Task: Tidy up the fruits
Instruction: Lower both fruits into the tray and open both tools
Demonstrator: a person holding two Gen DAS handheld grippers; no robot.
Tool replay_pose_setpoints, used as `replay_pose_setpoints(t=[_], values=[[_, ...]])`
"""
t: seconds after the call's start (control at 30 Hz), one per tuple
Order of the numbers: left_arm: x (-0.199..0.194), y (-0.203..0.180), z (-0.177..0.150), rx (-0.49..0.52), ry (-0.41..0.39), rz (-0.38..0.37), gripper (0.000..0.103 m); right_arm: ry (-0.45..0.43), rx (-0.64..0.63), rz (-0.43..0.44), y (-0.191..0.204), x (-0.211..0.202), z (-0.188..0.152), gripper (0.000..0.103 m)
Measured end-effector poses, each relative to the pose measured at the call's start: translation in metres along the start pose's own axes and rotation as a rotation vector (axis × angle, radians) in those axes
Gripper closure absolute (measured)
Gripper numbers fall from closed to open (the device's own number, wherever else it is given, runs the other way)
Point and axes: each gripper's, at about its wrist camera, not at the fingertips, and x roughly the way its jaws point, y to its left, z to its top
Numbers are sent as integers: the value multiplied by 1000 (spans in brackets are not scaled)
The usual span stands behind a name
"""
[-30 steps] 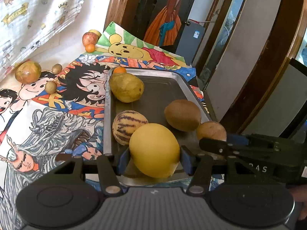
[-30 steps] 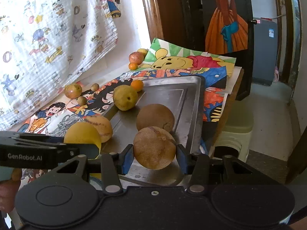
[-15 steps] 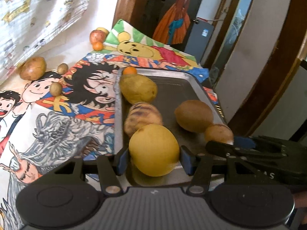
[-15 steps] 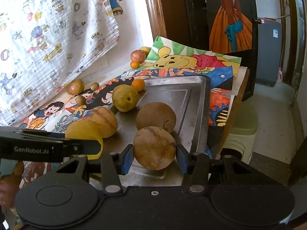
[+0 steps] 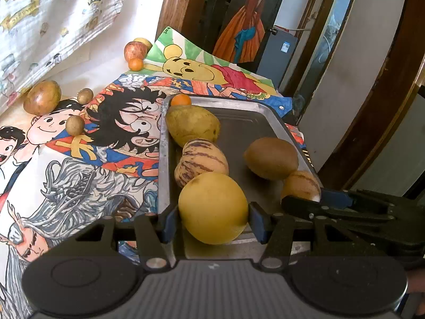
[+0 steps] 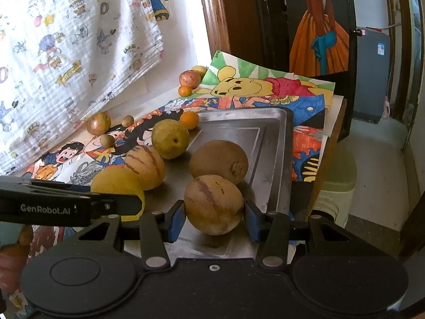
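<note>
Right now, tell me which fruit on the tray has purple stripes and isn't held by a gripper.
The striped melon, lying free between the greenish pear and the yellow fruit in the left gripper. The other striped fruit sits in the right gripper.

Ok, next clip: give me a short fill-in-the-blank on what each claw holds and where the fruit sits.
1. The left claw is shut on a plain ____ fruit.
2. The right claw grips a brownish fruit marked with dark ____.
3. Both held fruits hang over the metal ____.
4. The small orange fruit sits in the tray's far ____ corner.

Missing words: yellow; stripes; tray; left
</note>
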Motion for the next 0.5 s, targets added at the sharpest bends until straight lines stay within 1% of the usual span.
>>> replay_pose_setpoints(t=[0.3,0.5], values=[[-3,2,0,-21,5,-6,43,0,8,2,0,-2,-2,52],[-9,2,-2,-30,-5,-4,43,-7,12,0,-1,-6,-2,51]])
